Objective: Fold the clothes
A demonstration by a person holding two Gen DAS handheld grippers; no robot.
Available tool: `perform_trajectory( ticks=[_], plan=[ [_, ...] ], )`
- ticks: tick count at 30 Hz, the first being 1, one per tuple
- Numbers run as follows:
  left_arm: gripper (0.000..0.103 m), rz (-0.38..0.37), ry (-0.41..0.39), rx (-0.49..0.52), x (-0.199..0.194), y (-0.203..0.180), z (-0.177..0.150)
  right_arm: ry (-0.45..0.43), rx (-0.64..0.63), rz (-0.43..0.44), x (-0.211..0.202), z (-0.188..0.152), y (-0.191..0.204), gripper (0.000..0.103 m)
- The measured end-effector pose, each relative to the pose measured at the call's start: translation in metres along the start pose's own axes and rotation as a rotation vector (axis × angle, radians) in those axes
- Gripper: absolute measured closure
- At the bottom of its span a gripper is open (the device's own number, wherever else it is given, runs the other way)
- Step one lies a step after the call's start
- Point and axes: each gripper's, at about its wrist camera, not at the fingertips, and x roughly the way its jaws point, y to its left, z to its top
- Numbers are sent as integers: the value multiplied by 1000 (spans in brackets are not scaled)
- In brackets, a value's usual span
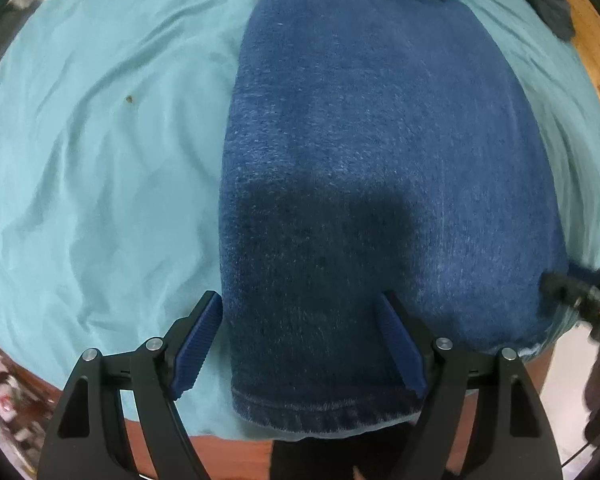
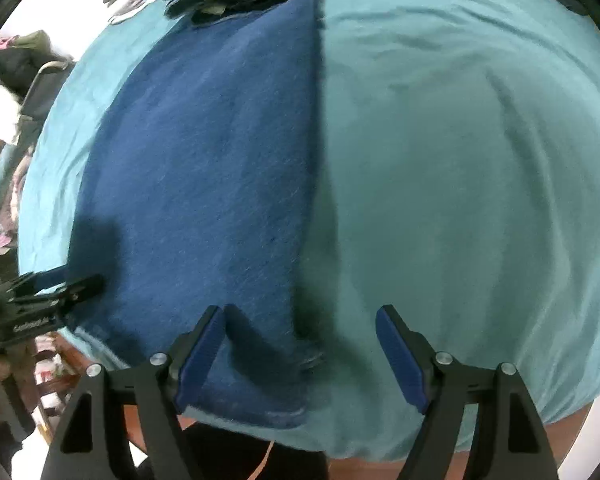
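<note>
Both of our grippers hang apart and empty over the jeans (image 1: 380,160), which lie flat along the teal sheet (image 1: 100,160). Our left gripper (image 1: 302,344) straddles the hem's left corner; our right gripper (image 2: 300,354) straddles the right edge. Only the left view shows the wooden floor (image 1: 596,52); only the right shows piled clothes (image 2: 16,64).

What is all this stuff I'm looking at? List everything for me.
jeans: one pair, dark blue denim, lying flat along the sheet, hem nearest the cameras
sheet: one, teal, wrinkled, covering the surface
clothes pile: several, dark and white, blurred, beyond the sheet's left edge in the right wrist view
left hand-held gripper: one, black with blue pads, open over the jeans' hem
right hand-held gripper: one, same colours, open over the jeans' right edge
</note>
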Motion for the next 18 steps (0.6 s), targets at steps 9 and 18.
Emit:
perform_trajectory(
  ticks=[9,18],
  plan=[
    [20,-504,16,-228,36,73,-7,75,220,273,31,-4,-46,26],
    [84,-938,133,-473,60,111,-62,115,201,569,57,10,-44,86]
  ],
)
